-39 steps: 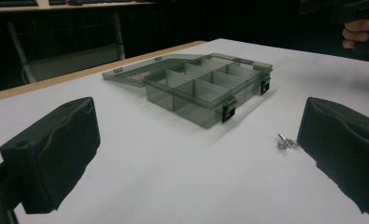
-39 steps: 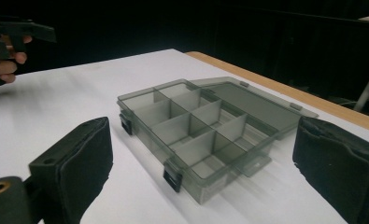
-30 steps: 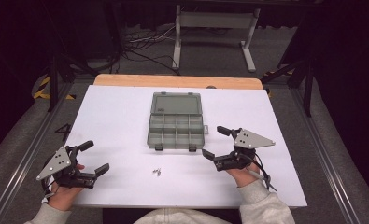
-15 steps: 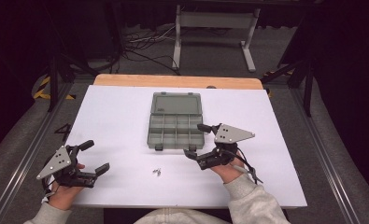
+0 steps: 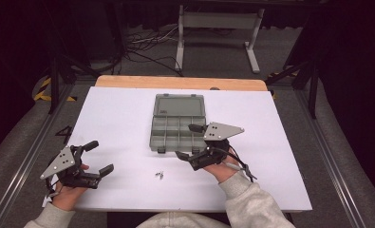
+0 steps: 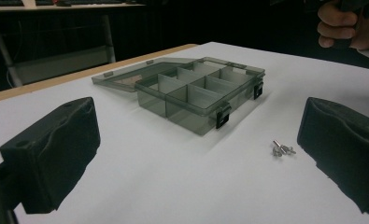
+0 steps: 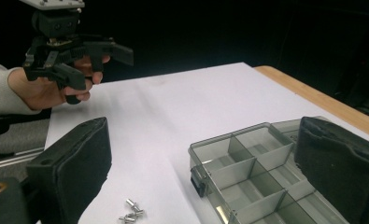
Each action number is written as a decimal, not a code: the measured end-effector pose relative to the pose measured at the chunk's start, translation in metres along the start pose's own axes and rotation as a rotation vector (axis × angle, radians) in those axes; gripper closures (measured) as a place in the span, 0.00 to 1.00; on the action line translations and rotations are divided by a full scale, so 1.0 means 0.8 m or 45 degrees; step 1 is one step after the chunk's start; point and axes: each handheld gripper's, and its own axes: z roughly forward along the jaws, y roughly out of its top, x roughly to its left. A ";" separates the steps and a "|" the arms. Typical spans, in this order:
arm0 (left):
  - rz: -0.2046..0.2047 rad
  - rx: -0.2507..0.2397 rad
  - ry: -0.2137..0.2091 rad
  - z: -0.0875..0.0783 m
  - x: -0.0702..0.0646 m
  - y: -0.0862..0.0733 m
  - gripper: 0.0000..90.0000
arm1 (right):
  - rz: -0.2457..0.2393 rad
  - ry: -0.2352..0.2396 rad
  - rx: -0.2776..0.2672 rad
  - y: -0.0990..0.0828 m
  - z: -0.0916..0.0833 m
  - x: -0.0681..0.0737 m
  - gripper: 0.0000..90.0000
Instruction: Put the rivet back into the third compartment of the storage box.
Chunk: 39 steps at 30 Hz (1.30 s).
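Organizer box (image 5: 178, 129) is smoky translucent grey plastic, rectangular, split by thin walls into small square compartments that look empty; hinged lid (image 5: 180, 103) lies flat open on the far side; two dark latches on the near wall; it sits mid-desk, slightly toward the far edge. Screws (image 5: 160, 175) are a tiny cluster of bright metal, short shanks with round heads, lying loose on the sheet just in front of the box, apart from it; in the left gripper view they sit near the right jaw, untouched. Left tool (image 5: 98, 157) rests at the near left corner of the desk, released, jaws spread wide, nothing between them; jaw pads are matte black, soft-looking, slightly creased. Right tool (image 5: 189, 141) hovers at the near right corner of the box, also released, one jaw over the box's compartments, the other over bare sheet; grey three-cornered plate on top. Desk (image 5: 118, 118) is covered in a smooth white sheet, light wood strip exposed along the far edge; room behind is dark, cables on the floor, a pale metal frame stand beyond.
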 end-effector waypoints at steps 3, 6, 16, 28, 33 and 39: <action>0.003 0.002 0.001 0.000 0.000 0.000 0.00 | -0.013 0.006 0.026 0.003 0.004 0.001 0.05; -0.004 0.000 0.002 0.000 0.000 0.000 0.00 | -0.035 0.008 0.099 0.011 0.012 0.002 0.06; -0.008 0.011 0.002 0.000 0.000 -0.001 0.00 | -0.154 0.042 0.369 0.031 0.036 0.009 0.10; -0.015 0.007 0.003 -0.003 -0.001 -0.001 0.00 | -0.142 0.097 0.691 0.043 0.066 0.016 0.12; -0.009 0.014 0.000 -0.002 -0.001 -0.001 0.00 | -0.141 0.129 0.760 0.043 0.076 0.021 0.14; -0.017 0.013 -0.002 -0.003 -0.001 -0.001 0.00 | -0.166 0.168 0.862 0.043 0.092 0.029 0.17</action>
